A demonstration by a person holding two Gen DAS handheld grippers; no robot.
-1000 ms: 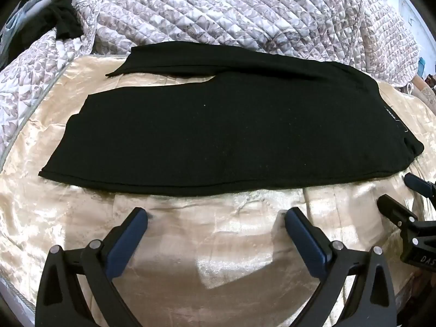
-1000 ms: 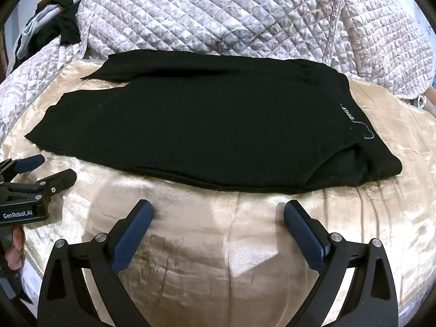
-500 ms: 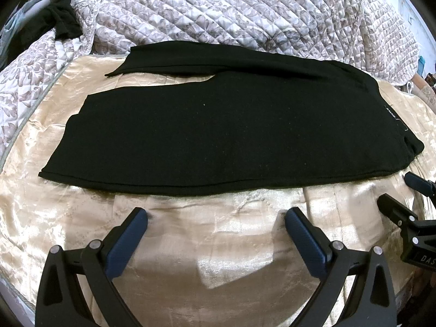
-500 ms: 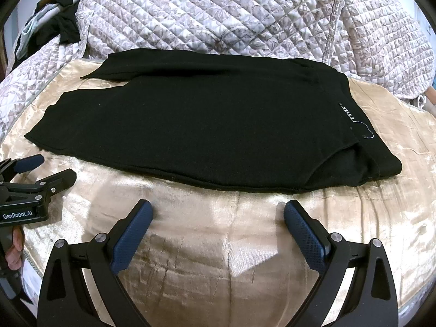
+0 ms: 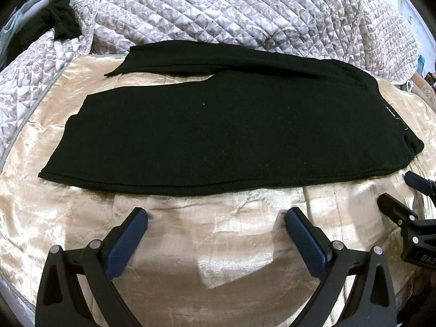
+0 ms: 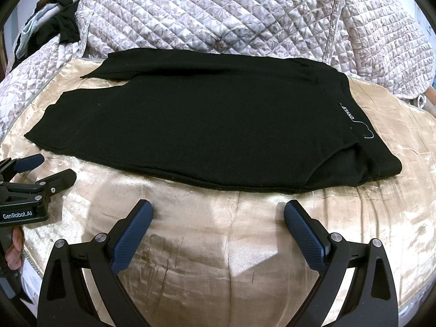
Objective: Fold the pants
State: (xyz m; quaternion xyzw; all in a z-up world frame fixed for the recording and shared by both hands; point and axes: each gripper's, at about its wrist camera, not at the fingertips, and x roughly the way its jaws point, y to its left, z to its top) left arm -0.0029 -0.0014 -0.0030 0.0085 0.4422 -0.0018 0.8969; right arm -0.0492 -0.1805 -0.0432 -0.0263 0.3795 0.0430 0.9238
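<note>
Here, pants point(image 5: 231, 125) lengthwise left-right, waistband right

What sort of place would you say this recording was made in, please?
Most likely a bedroom: the black knit pants lie flat on a shiny gold satin bedspread, with a grey-and-white quilted floral coverlet bunched behind and dark clothes heaped at the far left.

Your left claw point(image 5: 215, 218) hangs with its blue-padded fingers point(image 5: 128, 238) spread wide, gripping nothing. Your right claw point(image 6: 218, 212) is spread just as wide and empty, level beside it. Each shows at the edge of the other's view, and your fingertips point(image 6: 13, 245) wrap the left handle.
</note>
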